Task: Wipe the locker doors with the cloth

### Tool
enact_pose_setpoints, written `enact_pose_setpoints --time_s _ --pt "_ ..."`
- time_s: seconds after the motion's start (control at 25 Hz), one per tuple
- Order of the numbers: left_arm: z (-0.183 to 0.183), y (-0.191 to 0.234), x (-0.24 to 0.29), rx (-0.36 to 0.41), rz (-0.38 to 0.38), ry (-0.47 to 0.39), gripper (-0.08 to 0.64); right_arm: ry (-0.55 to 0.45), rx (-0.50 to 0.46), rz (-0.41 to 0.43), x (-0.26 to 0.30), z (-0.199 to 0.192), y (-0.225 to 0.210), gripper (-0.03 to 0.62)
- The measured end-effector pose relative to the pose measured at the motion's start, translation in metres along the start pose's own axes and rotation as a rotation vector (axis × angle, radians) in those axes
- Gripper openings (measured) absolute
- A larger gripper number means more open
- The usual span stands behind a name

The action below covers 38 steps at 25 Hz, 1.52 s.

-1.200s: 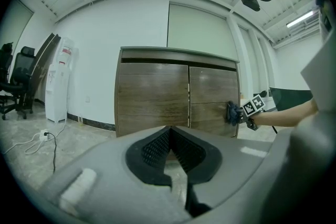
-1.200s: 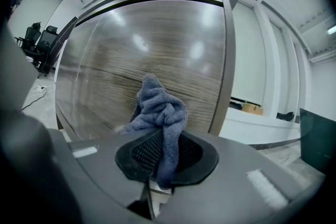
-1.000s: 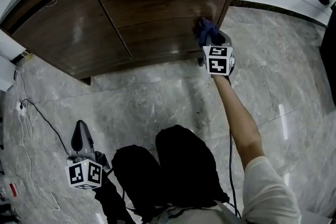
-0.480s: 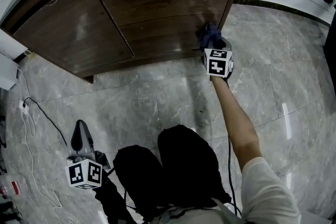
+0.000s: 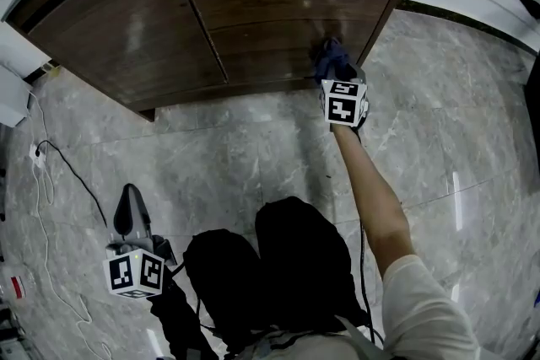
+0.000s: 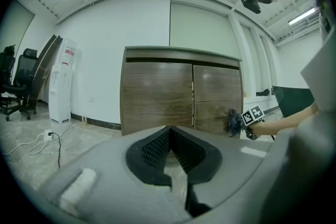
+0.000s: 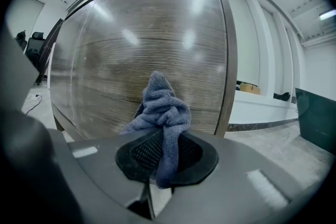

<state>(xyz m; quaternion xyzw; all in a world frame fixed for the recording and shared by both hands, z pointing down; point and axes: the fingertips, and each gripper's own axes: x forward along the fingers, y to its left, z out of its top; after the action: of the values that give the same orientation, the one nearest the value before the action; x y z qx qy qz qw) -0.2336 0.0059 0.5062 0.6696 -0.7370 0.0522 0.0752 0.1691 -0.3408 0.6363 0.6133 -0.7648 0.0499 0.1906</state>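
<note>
Only the left gripper view shows an office chair (image 6: 20, 84) left of the locker, beyond the left tool (image 6: 169, 136), which is clenched on nothing. The right tool (image 7: 160, 141) grasps the bunched grey-blue cloth (image 7: 160, 105), pressed low against the right locker door (image 7: 131, 44), lower than a second ago.

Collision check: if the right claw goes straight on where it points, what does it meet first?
The right-hand locker door, and the cloth pinched in the right claw gets there first; it looks at or nearly against the wood.
</note>
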Motion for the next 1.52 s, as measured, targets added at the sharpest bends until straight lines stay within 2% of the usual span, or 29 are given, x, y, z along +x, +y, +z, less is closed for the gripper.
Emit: enact_pose_setpoints --time_s 0.28,0.44,0.8,1.36,1.52 --pt "-0.003 0.010 -0.003 -0.018 -0.001 -0.014 -0.002 -0.002 -0.019 0.020 0.001 0.003 0.028 0.041" --pt "-0.004 0.016 -0.007 -0.037 0.019 0.004 -0.002 -0.007 -0.034 0.036 0.004 0.006 0.046 0.041" --pt "-0.011 0.040 -0.020 -0.056 0.044 -0.013 -0.002 -0.017 -0.069 0.093 0.005 0.017 0.097 0.041" --pt "-0.023 0.086 -0.047 -0.100 0.123 -0.001 -0.002 -0.055 -0.122 0.225 0.005 0.044 0.213 0.041" --pt "-0.029 0.105 -0.057 -0.100 0.146 -0.022 -0.001 -0.057 -0.132 0.263 0.007 0.049 0.248 0.041"
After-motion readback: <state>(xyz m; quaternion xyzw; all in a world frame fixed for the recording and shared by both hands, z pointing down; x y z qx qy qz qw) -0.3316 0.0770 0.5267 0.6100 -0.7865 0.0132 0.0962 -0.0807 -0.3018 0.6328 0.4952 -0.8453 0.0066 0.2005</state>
